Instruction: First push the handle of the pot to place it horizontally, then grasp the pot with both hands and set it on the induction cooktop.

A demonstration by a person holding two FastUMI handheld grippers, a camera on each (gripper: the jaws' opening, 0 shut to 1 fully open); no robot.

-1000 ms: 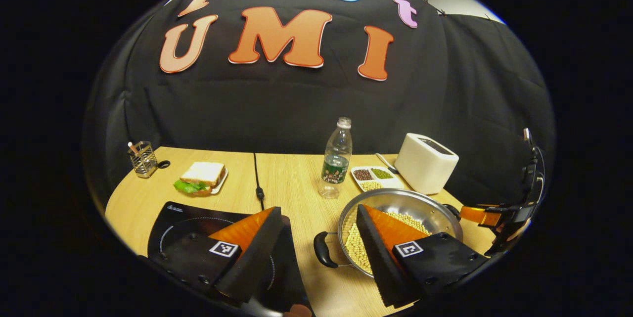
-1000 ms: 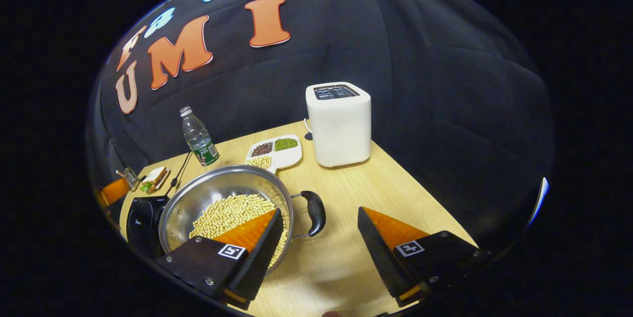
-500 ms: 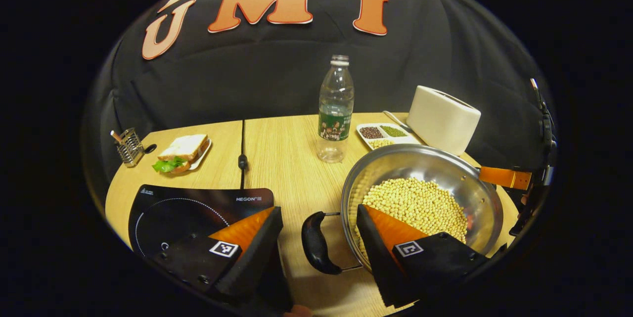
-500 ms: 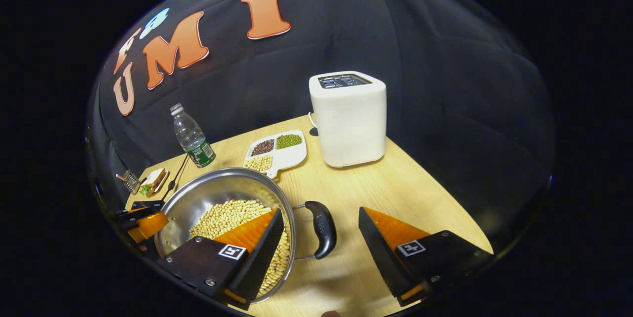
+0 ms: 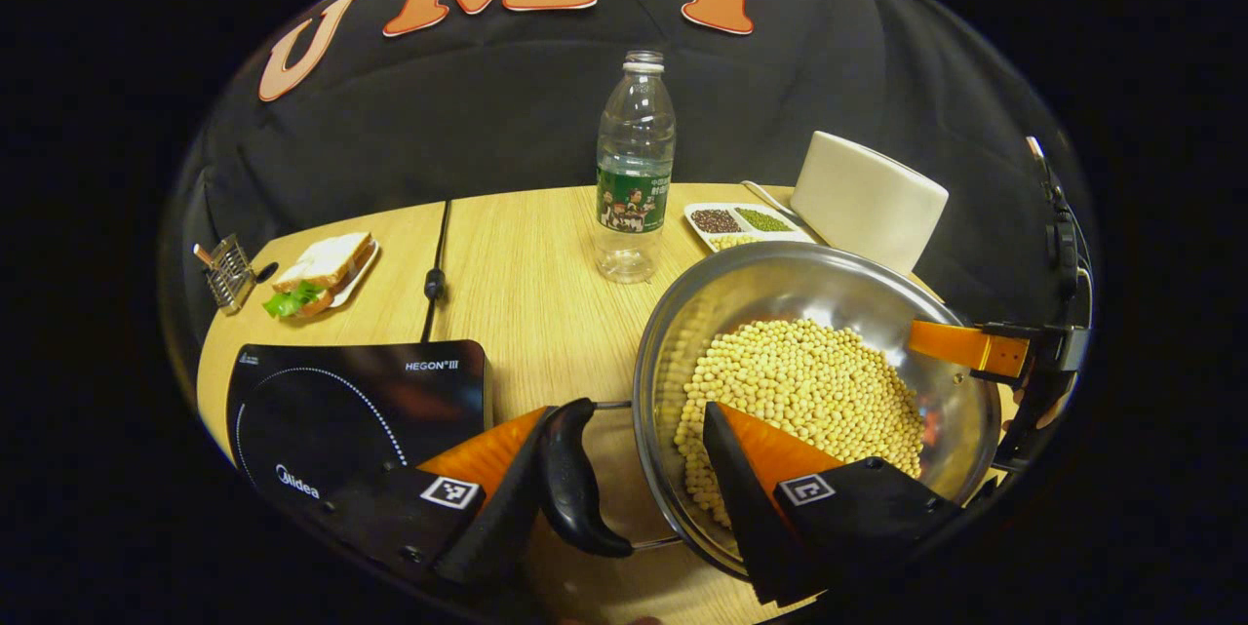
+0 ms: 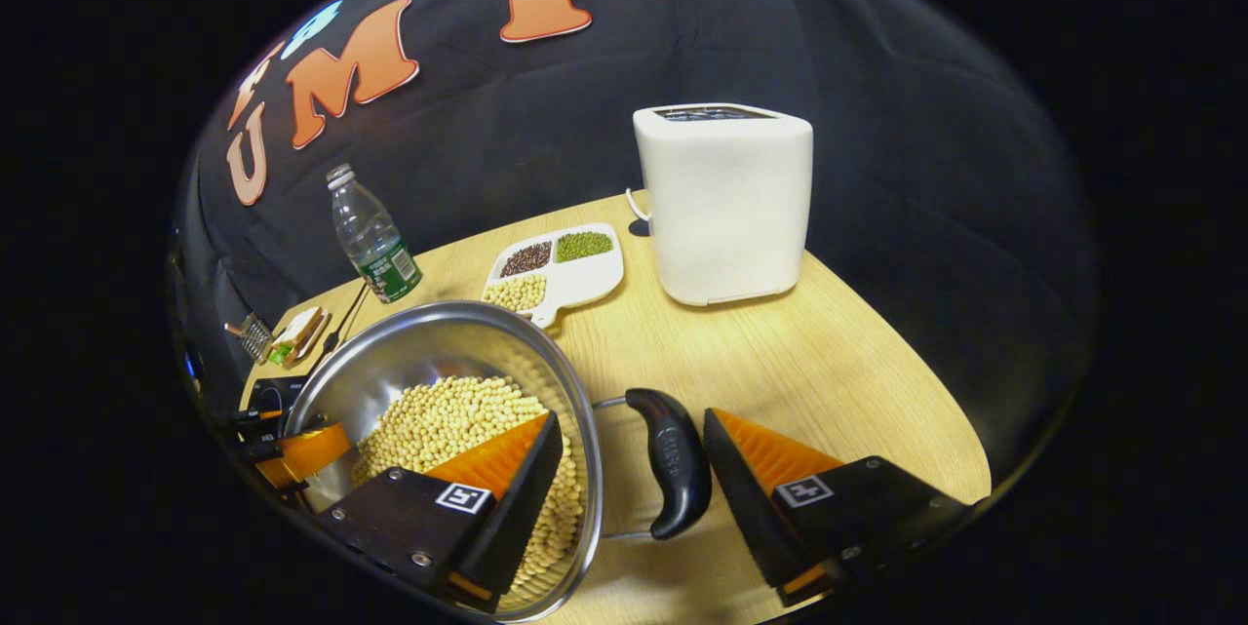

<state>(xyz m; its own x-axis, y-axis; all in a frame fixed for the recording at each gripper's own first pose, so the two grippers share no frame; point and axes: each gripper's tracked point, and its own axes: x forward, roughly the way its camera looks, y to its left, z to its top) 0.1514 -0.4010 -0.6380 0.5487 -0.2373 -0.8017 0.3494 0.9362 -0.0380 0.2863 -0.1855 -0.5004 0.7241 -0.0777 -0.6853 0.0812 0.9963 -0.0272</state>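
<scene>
A steel pot (image 5: 780, 284) full of pale beans stands on the wooden table, right of the black induction cooktop (image 5: 341, 401). My left gripper (image 5: 629, 410) is open and straddles the pot's near side: its black handle (image 5: 575, 484) lies against the left finger, and the right finger hangs over the beans. In the right gripper view, my right gripper (image 6: 629, 415) is open around the pot's (image 6: 439, 342) other black handle (image 6: 673, 464), left finger over the beans, right finger just outside the handle. The right gripper (image 5: 975, 347) also shows at the pot's far rim.
A water bottle (image 5: 634, 176) stands behind the pot, with a white toaster (image 6: 726, 201) and a divided dish of beans (image 6: 561, 269) to the back right. A sandwich plate (image 5: 322, 269), a wire holder (image 5: 226, 272) and a black cable (image 5: 434, 279) lie beyond the cooktop.
Both grippers have come forward and down onto the pot. Each handle now lies between a gripper's fingers, having been ahead of them before. The fingers stay spread.
</scene>
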